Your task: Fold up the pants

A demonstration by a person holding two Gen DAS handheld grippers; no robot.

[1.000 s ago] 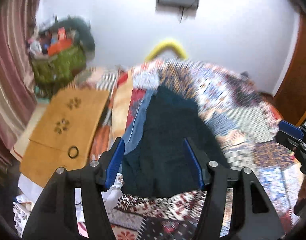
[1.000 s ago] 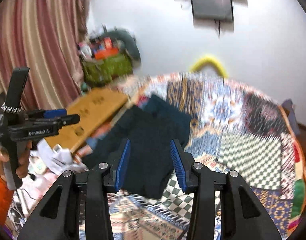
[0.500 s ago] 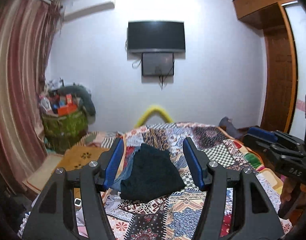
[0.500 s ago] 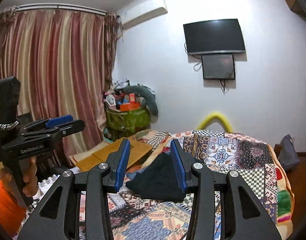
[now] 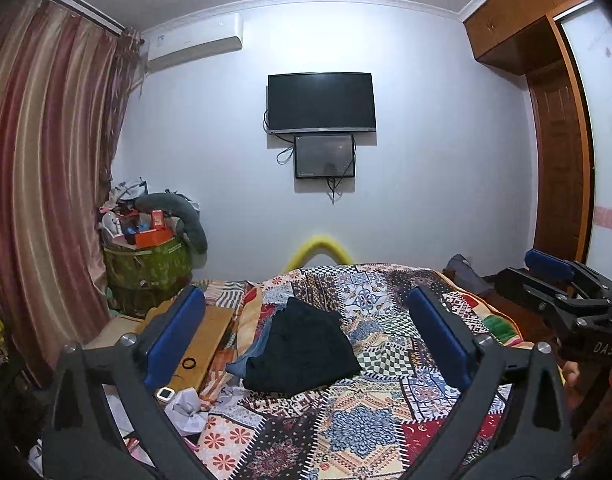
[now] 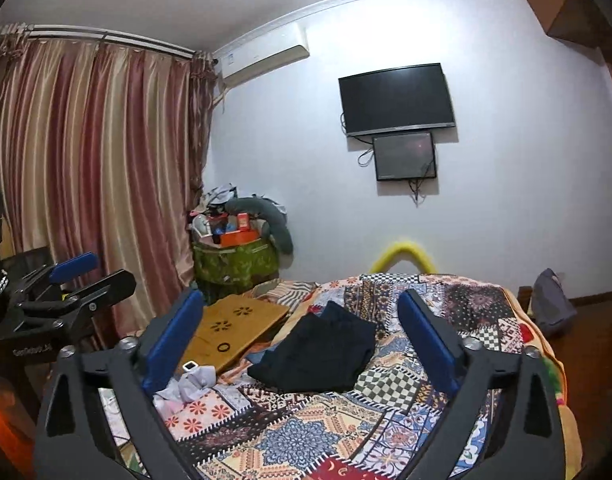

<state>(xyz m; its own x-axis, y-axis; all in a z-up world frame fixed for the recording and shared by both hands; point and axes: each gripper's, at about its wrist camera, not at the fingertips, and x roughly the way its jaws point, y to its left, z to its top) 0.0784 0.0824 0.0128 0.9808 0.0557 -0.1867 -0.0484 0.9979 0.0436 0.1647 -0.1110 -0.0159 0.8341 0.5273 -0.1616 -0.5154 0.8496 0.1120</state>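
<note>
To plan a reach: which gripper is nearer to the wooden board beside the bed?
Left, probably. The wooden board lies just past one finger of the left gripper; the right gripper sits further right, with the board off to its left.

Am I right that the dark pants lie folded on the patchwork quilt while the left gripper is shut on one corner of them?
Not quite. The dark pants do lie folded on the patchwork quilt, but the left gripper is open and holds nothing, well back from them, as the left wrist view shows.

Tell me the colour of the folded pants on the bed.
Black pants, clearest in the right wrist view.
</note>
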